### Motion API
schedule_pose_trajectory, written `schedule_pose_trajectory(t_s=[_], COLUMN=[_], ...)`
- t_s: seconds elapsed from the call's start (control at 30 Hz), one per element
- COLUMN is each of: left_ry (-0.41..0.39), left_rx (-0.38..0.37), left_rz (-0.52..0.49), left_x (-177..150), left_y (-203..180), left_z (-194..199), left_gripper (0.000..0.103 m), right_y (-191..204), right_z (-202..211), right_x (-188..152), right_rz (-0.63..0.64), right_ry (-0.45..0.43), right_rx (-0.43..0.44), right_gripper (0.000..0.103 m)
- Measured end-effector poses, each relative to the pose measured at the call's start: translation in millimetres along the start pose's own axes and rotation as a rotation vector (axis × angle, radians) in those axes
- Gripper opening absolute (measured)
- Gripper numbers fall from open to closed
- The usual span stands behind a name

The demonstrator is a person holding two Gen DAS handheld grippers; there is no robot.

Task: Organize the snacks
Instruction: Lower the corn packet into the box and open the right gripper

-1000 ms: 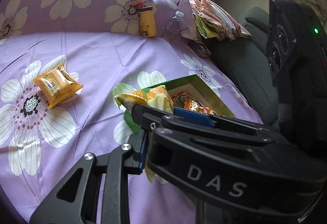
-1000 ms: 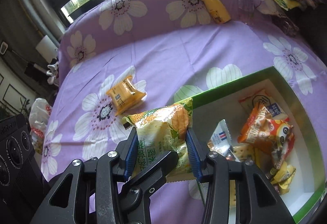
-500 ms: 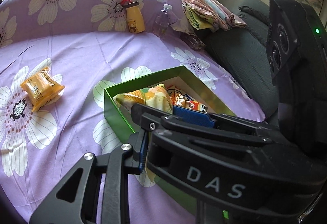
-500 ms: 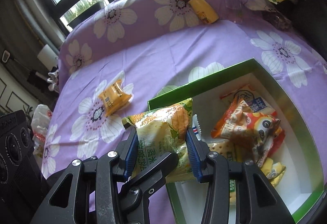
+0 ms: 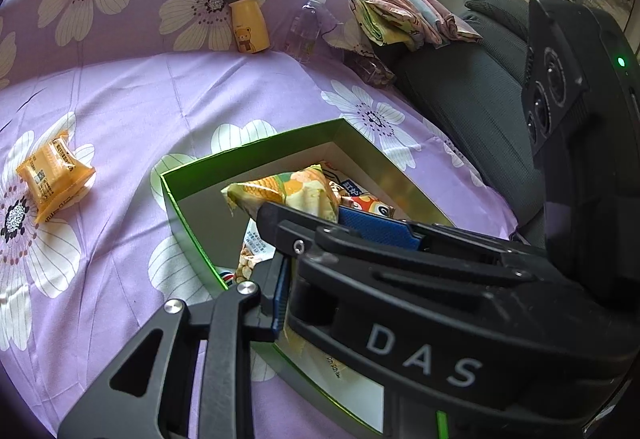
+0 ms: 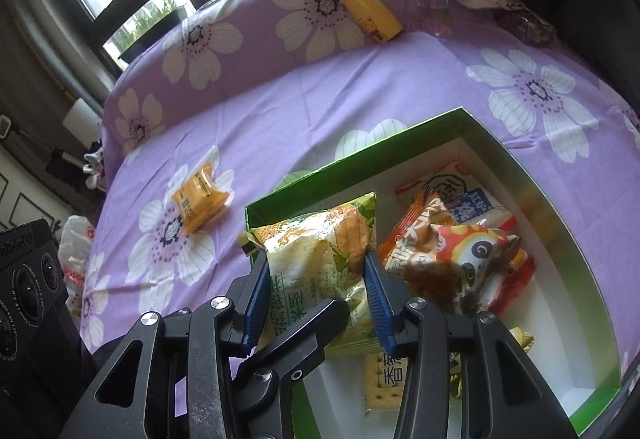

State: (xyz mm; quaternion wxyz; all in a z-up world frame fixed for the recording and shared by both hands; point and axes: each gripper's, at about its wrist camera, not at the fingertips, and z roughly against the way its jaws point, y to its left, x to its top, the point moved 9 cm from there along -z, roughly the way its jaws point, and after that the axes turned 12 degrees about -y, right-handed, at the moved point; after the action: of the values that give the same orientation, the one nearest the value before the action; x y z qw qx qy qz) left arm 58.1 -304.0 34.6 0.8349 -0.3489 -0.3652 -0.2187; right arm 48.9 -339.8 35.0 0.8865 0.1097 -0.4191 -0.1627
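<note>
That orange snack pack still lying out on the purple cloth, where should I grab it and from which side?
Grip the orange snack pack across its puffed middle, coming down from above with one finger on each long side. It lies flat and alone on the purple cloth, clear of the green box, so nothing blocks either flank. Avoid the crimped ends, which would probably slip. The right gripper holds the yellow-green snack bag.

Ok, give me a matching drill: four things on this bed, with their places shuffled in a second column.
1. yellow-green snack bag
2. orange packet
3. panda packet
4. bear bottle

a. lying in the green box
b. leaning on the raised back of the purple sheet
c. alone on a printed flower
d. clamped in the right claw

Pairs: 1-d, 2-c, 3-a, 4-b
</note>
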Motion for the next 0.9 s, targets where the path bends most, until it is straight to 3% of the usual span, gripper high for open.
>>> schedule_pose_trajectory(t_s=[0.53,0.7,0.9], left_ry=[0.046,0.058,0.076], left_rx=[0.0,0.003,0.017], left_rz=[0.026,0.049,0.08], left_x=[-4.0,-7.1,-10.5], left_y=[-4.0,-3.1,-1.6], left_z=[-16.6,-17.8,-15.8], left_gripper=[0.022,0.025,0.038], right_y=[-17.6,-21.2,-23.6], right_z=[-6.1,-7.2,-5.3], right_x=[-0.3,-1.3,-0.2], right_rz=[-0.038,-0.044,-0.052], right_ry=[0.032,0.041,0.041], right_rx=[-0.015,-0.023,-0.022], right_gripper=[0.047,0.047,0.047])
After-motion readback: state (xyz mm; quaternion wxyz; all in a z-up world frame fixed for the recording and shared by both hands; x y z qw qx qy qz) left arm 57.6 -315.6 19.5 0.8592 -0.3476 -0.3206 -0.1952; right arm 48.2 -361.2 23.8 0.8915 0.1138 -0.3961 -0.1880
